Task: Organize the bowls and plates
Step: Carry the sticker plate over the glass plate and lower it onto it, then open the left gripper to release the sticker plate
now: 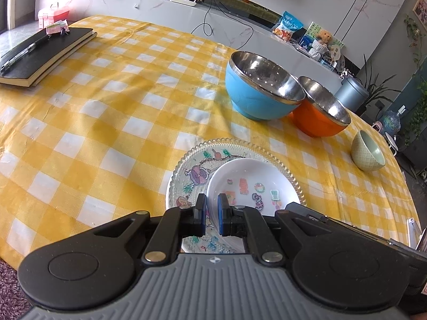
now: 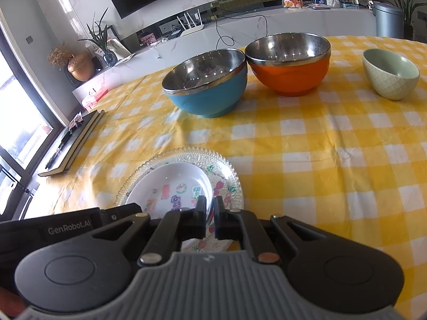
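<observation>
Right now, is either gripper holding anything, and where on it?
Left gripper pinches the near rim of the white dish. Right gripper pinches the near rim of the glass plate under it.

My left gripper [image 1: 212, 214] angles downward, jaws pinched nearly together. My right gripper [image 2: 210, 217] tilts down the same way, jaws closed tight. Both sit close, side by side.
</observation>
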Motion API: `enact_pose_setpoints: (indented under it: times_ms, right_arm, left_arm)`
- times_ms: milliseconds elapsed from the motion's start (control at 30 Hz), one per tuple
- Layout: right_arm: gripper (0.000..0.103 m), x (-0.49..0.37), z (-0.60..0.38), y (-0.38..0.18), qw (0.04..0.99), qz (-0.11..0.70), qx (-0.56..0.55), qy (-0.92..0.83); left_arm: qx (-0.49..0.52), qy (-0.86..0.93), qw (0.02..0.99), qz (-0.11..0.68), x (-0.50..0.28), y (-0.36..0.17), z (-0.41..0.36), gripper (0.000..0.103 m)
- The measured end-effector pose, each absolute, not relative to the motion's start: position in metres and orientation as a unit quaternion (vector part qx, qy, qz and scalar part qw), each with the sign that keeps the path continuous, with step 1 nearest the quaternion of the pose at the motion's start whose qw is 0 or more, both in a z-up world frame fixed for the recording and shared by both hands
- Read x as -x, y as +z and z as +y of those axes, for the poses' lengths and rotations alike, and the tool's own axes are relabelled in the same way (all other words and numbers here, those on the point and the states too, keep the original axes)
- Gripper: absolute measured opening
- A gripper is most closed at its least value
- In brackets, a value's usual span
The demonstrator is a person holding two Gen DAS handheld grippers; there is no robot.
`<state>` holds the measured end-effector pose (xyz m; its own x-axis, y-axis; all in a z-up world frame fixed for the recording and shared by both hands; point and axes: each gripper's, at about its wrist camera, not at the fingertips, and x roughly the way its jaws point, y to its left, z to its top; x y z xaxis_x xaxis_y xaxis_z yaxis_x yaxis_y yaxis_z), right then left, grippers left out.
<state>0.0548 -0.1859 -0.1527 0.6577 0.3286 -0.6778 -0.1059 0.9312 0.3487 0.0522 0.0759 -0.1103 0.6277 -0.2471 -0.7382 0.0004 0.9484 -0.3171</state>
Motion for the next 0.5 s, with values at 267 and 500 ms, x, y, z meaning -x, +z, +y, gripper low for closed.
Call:
enact_pose_setpoints:
  times_ms: [267,500]
  right_arm:
    - [0.003,-0.0539,-0.187,-0.1554,0.901,0.393,-0.137,0.122]
    - [0.003,-0.0522,-0.1832,-0.155,0.906,0.388,-0.115,0.123]
  left_arm:
    - [0.12,-0.07,0.896,0.423,-0.0528,-0.1098,0.0699,0.008]
    - [0.11,-0.069,0.898,0.421,-0.0521,-0.1093,0.068,0.009]
